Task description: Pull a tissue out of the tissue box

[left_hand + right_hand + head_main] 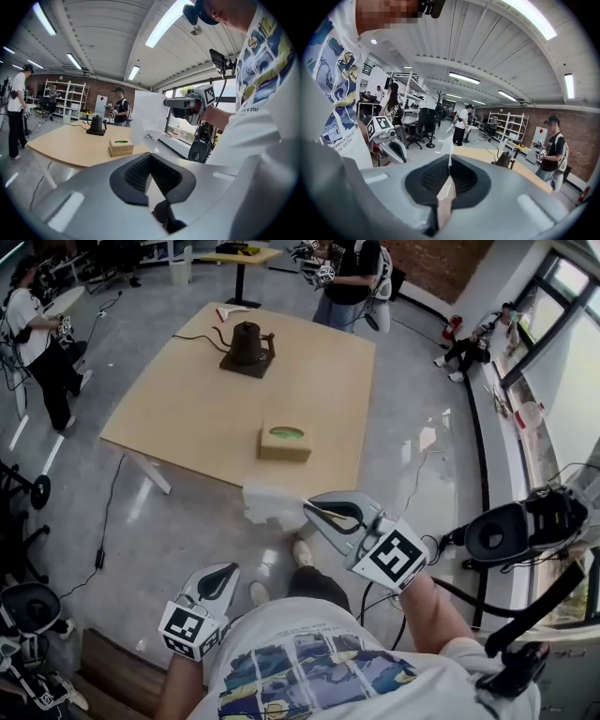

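The tan tissue box (285,442) with a green oval opening stands near the front edge of the wooden table (187,399); it also shows in the left gripper view as the tissue box (121,146). My right gripper (310,511) is held off the table's near edge, shut on a white tissue (270,503) that hangs free of the box. In the right gripper view the tissue (448,146) sticks up from between the closed pads of the right gripper (449,160). My left gripper (225,571) sits low by my body, jaws together and holding nothing; in its own view the left gripper (150,157) faces the tissue (147,117).
A dark kettle (248,343) on a base stands at the table's far side, with a cable running left. People stand beyond the table (352,277) and at the left (37,343). Office chairs (511,531) and gear crowd the floor to my right.
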### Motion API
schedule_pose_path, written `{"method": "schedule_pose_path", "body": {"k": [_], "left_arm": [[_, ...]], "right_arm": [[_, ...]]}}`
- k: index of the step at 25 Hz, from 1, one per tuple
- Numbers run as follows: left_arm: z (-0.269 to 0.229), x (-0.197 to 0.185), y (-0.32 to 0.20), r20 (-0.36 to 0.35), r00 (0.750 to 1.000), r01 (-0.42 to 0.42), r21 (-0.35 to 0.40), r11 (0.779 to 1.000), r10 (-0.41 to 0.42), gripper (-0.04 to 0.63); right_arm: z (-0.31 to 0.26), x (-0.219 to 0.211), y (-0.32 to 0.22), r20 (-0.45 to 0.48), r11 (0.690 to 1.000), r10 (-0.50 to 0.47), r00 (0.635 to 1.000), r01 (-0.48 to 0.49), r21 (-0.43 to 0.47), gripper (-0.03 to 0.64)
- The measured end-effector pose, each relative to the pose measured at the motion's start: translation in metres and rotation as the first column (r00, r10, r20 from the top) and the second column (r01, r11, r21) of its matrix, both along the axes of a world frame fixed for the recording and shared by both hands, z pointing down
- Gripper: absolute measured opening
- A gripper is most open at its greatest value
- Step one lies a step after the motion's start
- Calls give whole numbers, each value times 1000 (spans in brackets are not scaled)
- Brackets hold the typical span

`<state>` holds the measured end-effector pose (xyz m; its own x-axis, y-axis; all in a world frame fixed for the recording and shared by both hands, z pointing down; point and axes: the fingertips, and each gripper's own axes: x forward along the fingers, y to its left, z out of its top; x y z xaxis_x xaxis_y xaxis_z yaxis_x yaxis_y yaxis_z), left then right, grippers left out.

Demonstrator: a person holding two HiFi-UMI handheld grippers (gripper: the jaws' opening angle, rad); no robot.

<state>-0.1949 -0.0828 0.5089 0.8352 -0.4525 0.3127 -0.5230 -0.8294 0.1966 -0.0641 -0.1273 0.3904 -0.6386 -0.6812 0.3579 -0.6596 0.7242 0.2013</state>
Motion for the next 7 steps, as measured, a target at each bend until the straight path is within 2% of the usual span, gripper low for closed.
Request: {"method": "schedule_pose_path", "body": {"k": [3,7], "left_arm": [[2,-8,2,7,999,34,-3,999,-34,2],[3,-9,5,10,997,81,-2,997,-81,2]], "right_arm": [[0,-8,-1,7,1000,-27,1000,27,-4,3],[0,-12,-5,-8,993,-110,994,110,36,3]]}}
